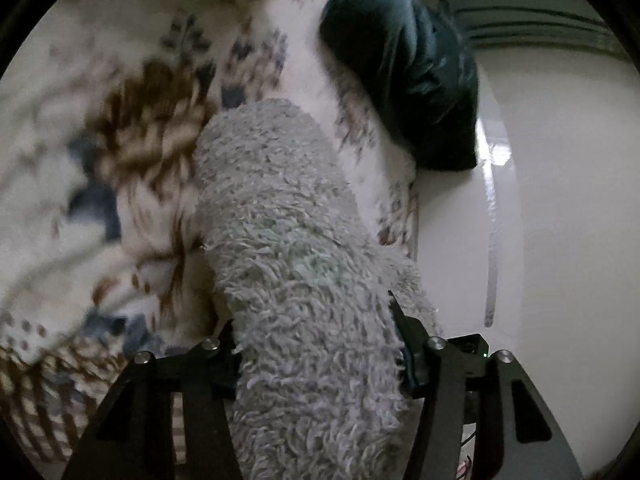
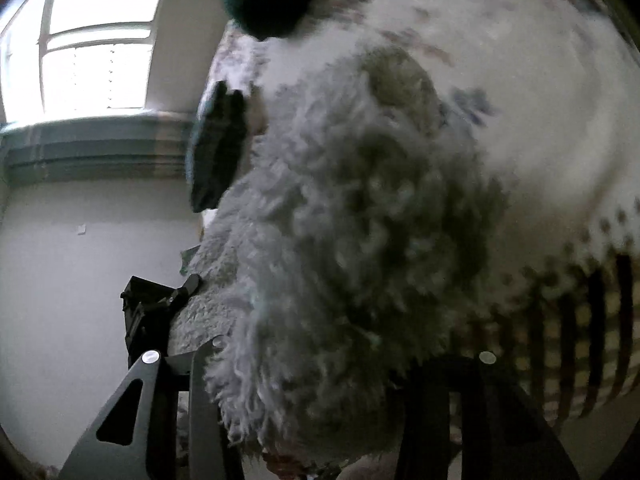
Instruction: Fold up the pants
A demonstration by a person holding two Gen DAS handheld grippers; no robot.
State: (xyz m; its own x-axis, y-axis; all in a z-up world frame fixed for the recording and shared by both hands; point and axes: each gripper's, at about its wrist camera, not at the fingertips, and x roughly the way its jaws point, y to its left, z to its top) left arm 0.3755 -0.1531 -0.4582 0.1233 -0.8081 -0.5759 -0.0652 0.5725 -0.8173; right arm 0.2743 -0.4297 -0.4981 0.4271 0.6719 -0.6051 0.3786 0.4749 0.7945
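The pants (image 1: 288, 240) are fluffy, pale grey fleece. In the left wrist view they run as a long roll from between my left gripper's fingers (image 1: 316, 344) up over a patterned bedspread (image 1: 132, 132). My left gripper is shut on the pants. In the right wrist view the same fleece (image 2: 352, 232) fills the middle and hides the fingertips of my right gripper (image 2: 320, 360), which is shut on the pants. The other gripper (image 2: 156, 304) shows at the fleece's left edge, also clamped on it.
A dark green pillow (image 1: 416, 64) lies at the bed's far edge; it also shows in the right wrist view (image 2: 218, 148). A white wall (image 1: 560, 200) is on the right. A bright window (image 2: 92, 40) is at upper left. The bedspread has a striped border (image 2: 580, 340).
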